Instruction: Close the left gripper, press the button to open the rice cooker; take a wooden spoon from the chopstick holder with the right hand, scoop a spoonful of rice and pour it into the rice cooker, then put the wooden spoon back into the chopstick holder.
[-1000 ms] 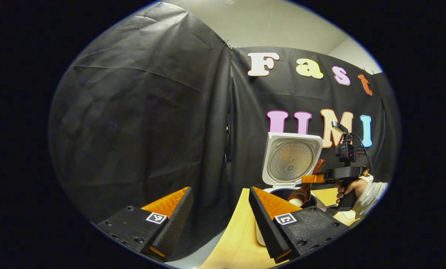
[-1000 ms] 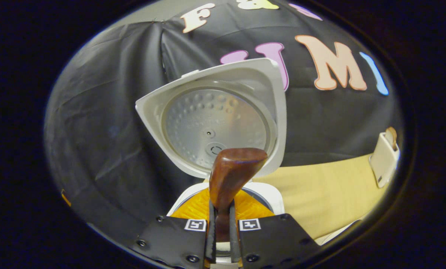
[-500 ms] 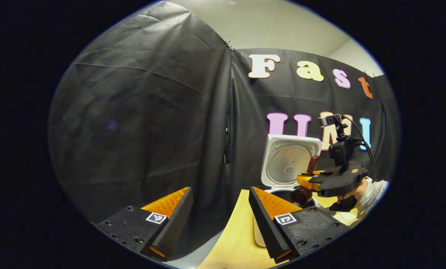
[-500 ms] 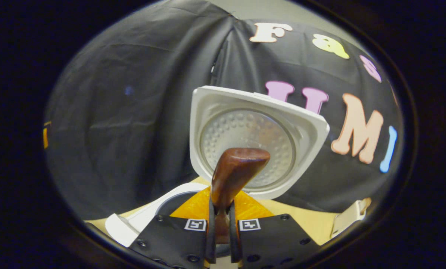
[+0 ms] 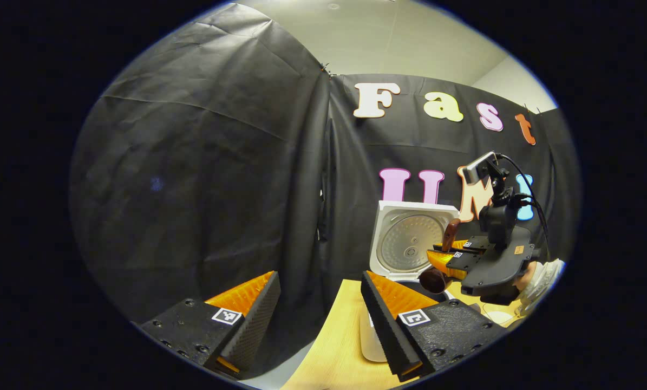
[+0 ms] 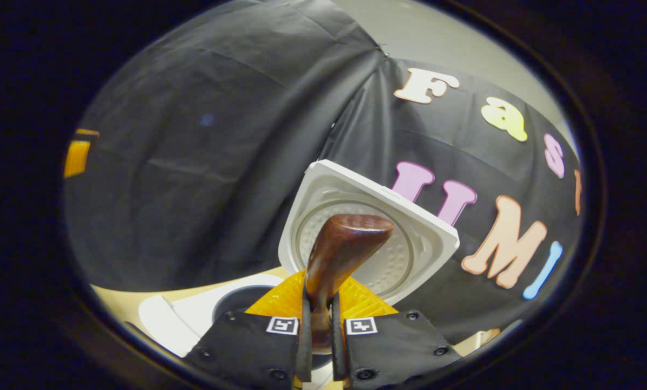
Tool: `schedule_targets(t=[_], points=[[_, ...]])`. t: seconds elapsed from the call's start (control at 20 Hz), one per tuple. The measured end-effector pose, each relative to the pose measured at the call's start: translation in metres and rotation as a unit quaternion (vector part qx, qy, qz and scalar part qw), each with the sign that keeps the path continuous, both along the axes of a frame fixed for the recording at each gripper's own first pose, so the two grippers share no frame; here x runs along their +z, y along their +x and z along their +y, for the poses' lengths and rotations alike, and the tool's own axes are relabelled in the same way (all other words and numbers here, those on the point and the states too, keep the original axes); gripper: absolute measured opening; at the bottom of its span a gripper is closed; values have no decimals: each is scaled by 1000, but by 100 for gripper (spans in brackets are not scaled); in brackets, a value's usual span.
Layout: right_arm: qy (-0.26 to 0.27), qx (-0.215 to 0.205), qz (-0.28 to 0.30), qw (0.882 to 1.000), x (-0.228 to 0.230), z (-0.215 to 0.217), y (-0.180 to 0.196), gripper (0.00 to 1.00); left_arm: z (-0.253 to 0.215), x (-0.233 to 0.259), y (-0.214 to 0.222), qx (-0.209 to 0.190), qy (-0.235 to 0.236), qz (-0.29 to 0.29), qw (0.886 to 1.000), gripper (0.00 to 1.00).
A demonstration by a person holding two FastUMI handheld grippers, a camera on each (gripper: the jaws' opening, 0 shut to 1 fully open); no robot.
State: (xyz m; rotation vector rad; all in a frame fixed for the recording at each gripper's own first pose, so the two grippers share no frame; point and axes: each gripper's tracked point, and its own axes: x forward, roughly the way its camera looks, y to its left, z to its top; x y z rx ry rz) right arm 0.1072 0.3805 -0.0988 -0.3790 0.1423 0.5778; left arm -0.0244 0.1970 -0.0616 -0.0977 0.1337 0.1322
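The white square-bodied rice cooker [image 6: 193, 314] stands open on the pale wooden table [image 5: 334, 352], its white lid with the dimpled metal inner plate [image 6: 377, 244] upright behind the dark inner pot [image 6: 236, 300]. The right gripper [image 6: 319, 346] is clamped on the dark brown wooden spoon [image 6: 339, 254], both fingers pressing the handle, the butt end rising in front of the lid. In the left gripper view the spoon's bowl [image 5: 434, 280] hangs just over the pot's rim, below the right gripper, which is held by a hand in a light sleeve [image 5: 540, 279]. The left gripper [image 5: 318, 325] sits well to the left of the cooker with its fingers wide apart, holding nothing.

Judgement: the pouring step appears complete or nearly so; whether grains remain in the bowl cannot be told. The next move calls for carrying the spoon away from the cooker to the chopstick holder, keeping the grip firm and the bowl clear of the lid.

Compared with one second ago, the right gripper has rolled and lifted: the spoon's bowl, then inside the pot with white rice visible, now sits higher at the rim, and the lid appears tilted in the right gripper view.
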Motion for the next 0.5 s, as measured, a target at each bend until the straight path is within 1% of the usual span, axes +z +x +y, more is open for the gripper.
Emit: schedule_targets(t=[0.15, 0.3, 0.35, 0.4, 0.45, 0.5], points=[[56, -26, 47, 997, 8, -28, 12, 19, -13, 8, 6, -10, 0, -8, 1000, 85], [102, -52, 65, 991, 19, -66, 17, 18, -28, 17, 13, -17, 1, -19, 1000, 85], [112, -63, 70, 989, 21, -83, 18, 18, -35, 21, 15, -21, -1, -24, 999, 85], [120, -74, 75, 987, 21, -101, 19, 18, -41, 21, 18, -25, -3, -26, 999, 89], [123, -86, 78, 986, 22, -118, 21, 19, -48, 22, 21, -28, -3, -26, 999, 89], [123, -98, 78, 985, 22, -136, 23, 19, -56, 23, 25, -33, -5, -26, 999, 85]])
